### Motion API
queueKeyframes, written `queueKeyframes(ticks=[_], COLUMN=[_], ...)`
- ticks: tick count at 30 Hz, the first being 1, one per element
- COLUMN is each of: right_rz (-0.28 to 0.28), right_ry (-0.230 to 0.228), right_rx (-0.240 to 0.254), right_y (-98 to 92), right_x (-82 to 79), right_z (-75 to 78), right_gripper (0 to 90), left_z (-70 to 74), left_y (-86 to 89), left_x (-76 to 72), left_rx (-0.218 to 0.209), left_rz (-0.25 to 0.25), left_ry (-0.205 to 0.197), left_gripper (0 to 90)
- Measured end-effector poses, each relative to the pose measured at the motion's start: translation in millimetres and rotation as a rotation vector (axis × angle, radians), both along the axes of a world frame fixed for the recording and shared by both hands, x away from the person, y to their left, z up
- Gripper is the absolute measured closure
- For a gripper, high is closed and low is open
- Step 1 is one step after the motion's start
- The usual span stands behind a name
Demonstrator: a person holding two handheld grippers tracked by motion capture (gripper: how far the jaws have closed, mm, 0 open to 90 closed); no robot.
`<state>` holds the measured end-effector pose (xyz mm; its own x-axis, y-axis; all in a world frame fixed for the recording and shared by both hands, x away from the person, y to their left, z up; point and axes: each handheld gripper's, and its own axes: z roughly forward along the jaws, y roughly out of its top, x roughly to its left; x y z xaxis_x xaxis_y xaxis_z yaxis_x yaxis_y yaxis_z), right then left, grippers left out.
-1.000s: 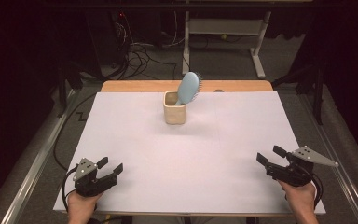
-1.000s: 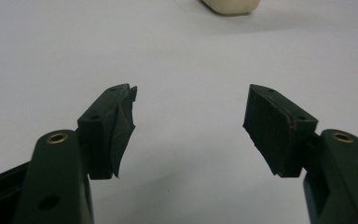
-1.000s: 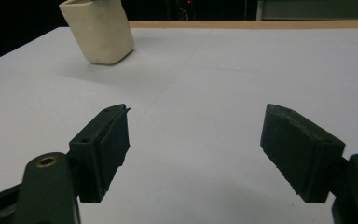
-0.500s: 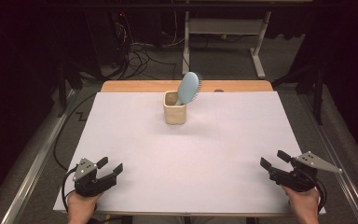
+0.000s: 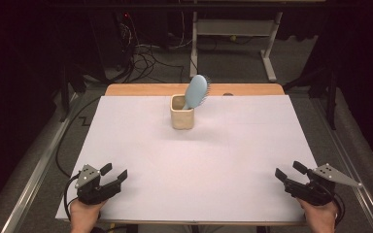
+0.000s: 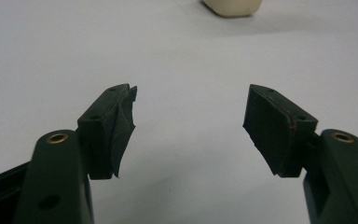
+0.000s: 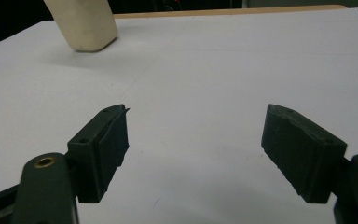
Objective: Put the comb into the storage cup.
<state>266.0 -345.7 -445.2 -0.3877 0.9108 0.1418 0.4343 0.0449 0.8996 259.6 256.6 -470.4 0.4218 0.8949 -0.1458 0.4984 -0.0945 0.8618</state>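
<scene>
Blue hairbrush standing head-up and tilted in a cream cup near the far middle of the white-covered bench, handle presumably down inside, hidden by the cup wall. Well apart from both, at the near corners: left tongs and right tongs, each gaping wide, nothing between the jaws.

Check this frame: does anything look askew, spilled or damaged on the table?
Nothing spilled. The blue hairbrush stands in the cream cup, leaning toward the table's far right. One oddity: the left gripper has a torn-looking pad, its edge ragged and peeling. Both grippers rest open, empty.
</scene>
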Motion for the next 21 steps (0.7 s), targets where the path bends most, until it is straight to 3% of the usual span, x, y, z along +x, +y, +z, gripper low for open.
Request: queueKeyframes(ticks=[21], right_rz=[-0.007], right_ry=[-0.012], right_rx=[0.007], right_y=[-11.8], right_x=[-12.3], right_z=[-13.0], right_gripper=[24.0], left_z=[-0.6], left_y=[-0.1], left_x=[0.9], left_rx=[0.001], left_rz=[-0.001], left_ry=[0.007], left_gripper=[33.7])
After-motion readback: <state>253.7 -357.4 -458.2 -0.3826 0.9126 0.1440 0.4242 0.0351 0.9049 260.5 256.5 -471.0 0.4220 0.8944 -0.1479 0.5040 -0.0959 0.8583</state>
